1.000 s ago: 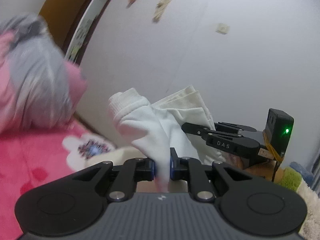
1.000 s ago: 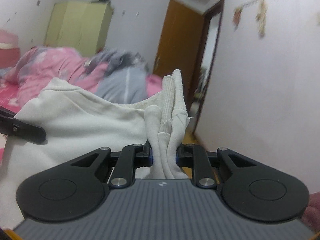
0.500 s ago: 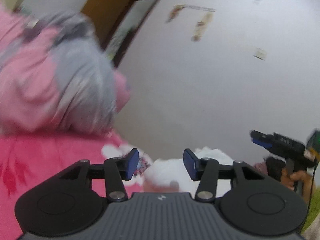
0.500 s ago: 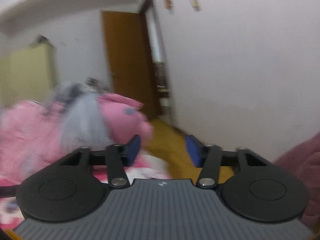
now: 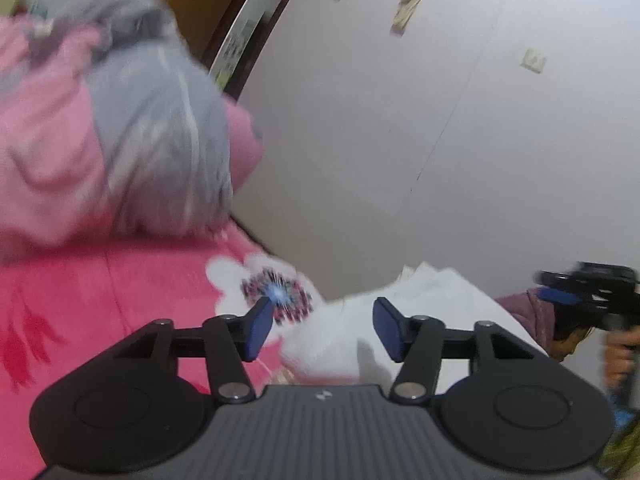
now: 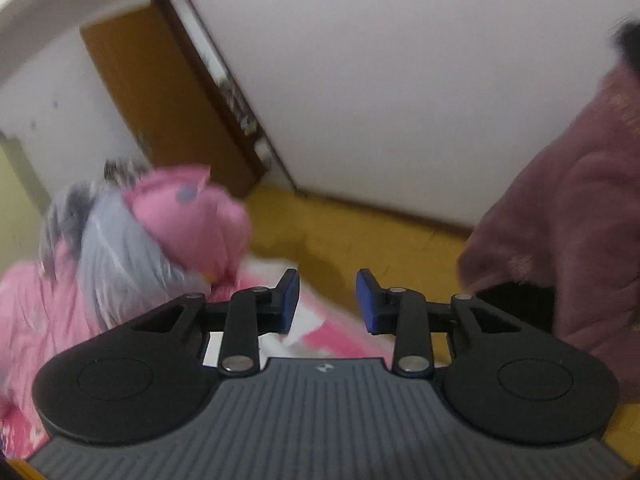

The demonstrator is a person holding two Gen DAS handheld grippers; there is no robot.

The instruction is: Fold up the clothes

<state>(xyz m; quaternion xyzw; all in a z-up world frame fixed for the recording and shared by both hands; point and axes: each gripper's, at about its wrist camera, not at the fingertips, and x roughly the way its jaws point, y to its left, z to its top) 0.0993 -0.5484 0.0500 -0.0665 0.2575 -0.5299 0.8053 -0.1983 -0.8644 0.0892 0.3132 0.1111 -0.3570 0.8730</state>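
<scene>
A white garment (image 5: 404, 320) lies bunched on the pink bedspread (image 5: 100, 296), just in front of and under my left gripper (image 5: 324, 328). The left gripper is open and holds nothing; the cloth shows between its blue pads (image 5: 256, 326) but is not pinched. My right gripper (image 6: 327, 303) is open and empty, raised and pointing toward the bed edge and the yellow floor (image 6: 360, 240). The right gripper also shows at the far right of the left wrist view (image 5: 588, 296). The white garment is not in the right wrist view.
A heap of pink and grey bedding (image 5: 132, 128) is piled at the back left of the bed, also seen in the right wrist view (image 6: 132, 240). A white wall (image 5: 400, 120) and a brown door (image 6: 160, 92) stand behind. The person's maroon sleeve (image 6: 568, 220) is at the right.
Both grippers were shut on the white garment, holding it up. They opened and let it go; it now lies on the bed. The right gripper has swung away toward the door.
</scene>
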